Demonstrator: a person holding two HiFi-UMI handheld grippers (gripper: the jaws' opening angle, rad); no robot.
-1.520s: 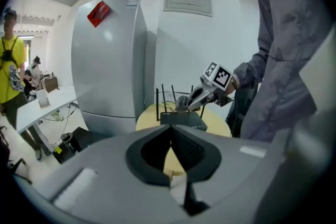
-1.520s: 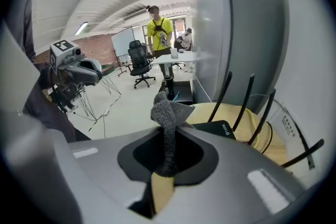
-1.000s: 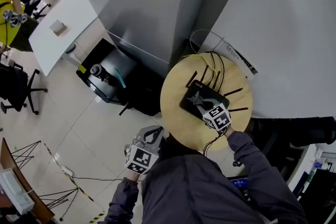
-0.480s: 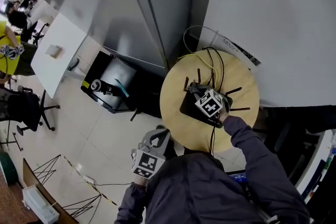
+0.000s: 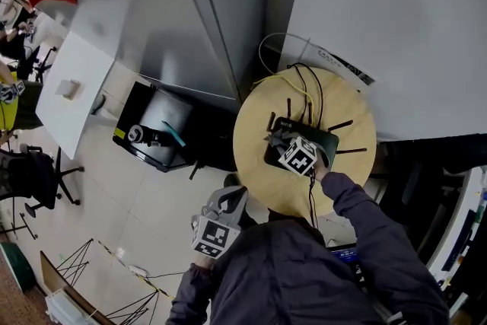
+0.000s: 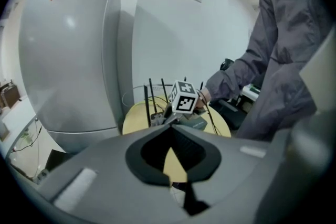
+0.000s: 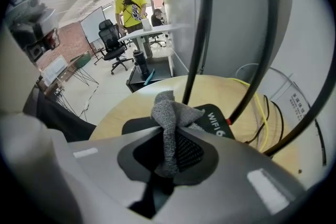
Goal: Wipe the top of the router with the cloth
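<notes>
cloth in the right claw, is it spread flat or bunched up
Bunched up: the cloth stands crumpled, pinched in the right claw above the router.

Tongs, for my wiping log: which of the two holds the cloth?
The right tongs, shut on the grey cloth over the router; the left tongs hold nothing.

The left gripper (image 6: 171, 126) hung with jaws together, nothing between them. Beyond stood the round table (image 6: 135, 115), where the right gripper (image 6: 170, 113) (marker cube uppermost) met the router (image 6: 195, 123) beside upright antennas (image 6: 148, 98).
</notes>
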